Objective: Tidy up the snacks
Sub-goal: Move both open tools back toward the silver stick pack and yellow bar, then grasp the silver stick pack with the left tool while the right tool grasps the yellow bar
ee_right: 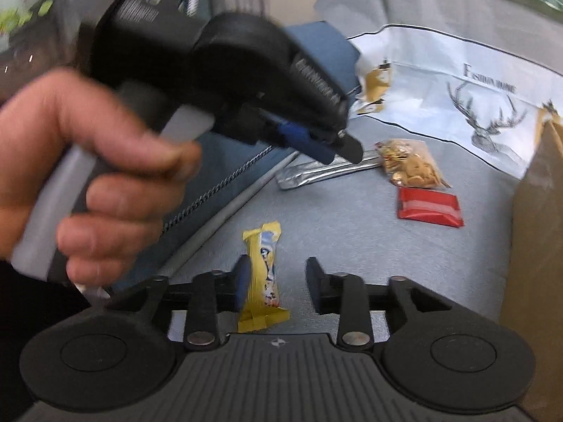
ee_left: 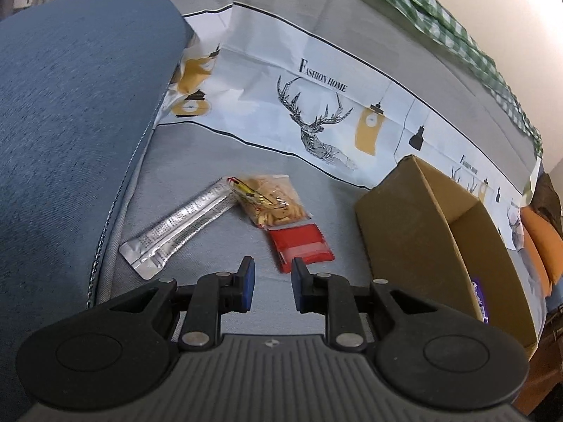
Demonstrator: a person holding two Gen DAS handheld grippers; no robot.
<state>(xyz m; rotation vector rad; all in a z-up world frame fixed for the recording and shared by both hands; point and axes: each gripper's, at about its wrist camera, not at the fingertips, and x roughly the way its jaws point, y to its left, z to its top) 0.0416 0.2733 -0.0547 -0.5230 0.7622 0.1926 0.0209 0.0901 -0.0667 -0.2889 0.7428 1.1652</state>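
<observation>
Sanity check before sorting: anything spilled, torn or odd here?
No spill or damage visible. Silver sachet, cracker bag, red packet and yellow bar lie loose, at odd angles, outside the cardboard box.

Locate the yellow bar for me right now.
Right wrist view: the yellow bar lies on the grey cover, low centre, touching the right gripper's left finger, nearer than the red packet.

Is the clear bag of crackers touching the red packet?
Touching. In the left wrist view the clear bag of crackers overlaps the top edge of the red packet; the right wrist view shows the same, no gap.
</observation>
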